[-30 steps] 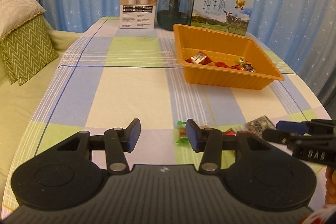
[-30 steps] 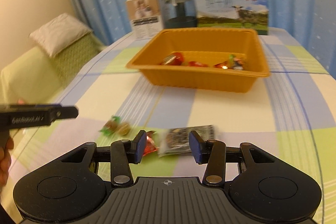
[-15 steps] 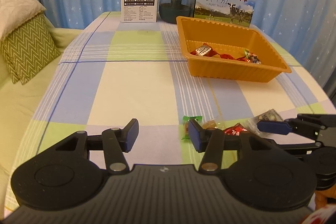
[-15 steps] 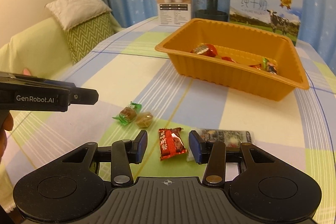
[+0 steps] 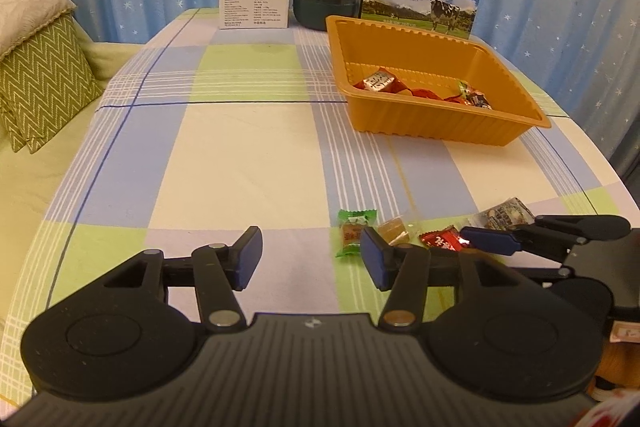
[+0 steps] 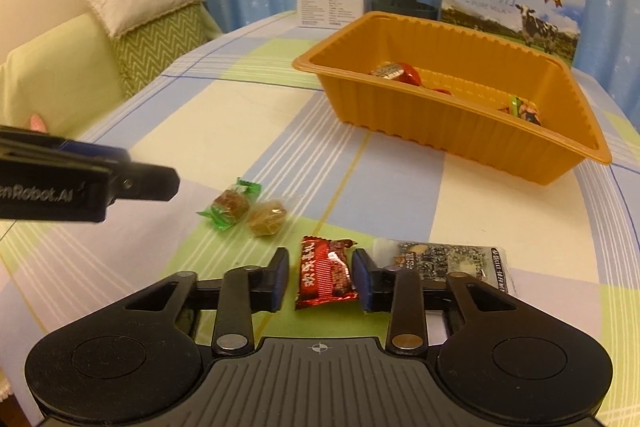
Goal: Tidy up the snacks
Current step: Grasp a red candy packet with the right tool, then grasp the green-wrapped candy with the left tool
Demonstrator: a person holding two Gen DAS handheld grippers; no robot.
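Four loose snacks on the checked tablecloth (image 6: 224, 115): one green-wrapped candy (image 6: 228, 205), one clear-wrapped brown candy (image 6: 267, 217), one red foil snack bar (image 6: 325, 273), one grey flat sachet (image 6: 444, 261); one ribbed orange plastic tray (image 6: 452, 123) further back, holding several wrapped sweets. Right gripper (image 6: 320, 279) is part open, fingers straddling the red bar, contact unclear; left gripper (image 5: 310, 259) is spread wide, holding nothing, beside the green candy.

Checked tablecloth (image 5: 240, 147): orange tray (image 5: 516, 125) holding wrapped snacks; green-wrapped candy (image 5: 354, 231), clear-wrapped candy (image 5: 394, 229), red packet (image 5: 442, 239), grey packet (image 5: 504, 214) loose. Left gripper (image 5: 311, 259) jaws apart; right gripper's fingertip (image 5: 486, 241) beside red packet.
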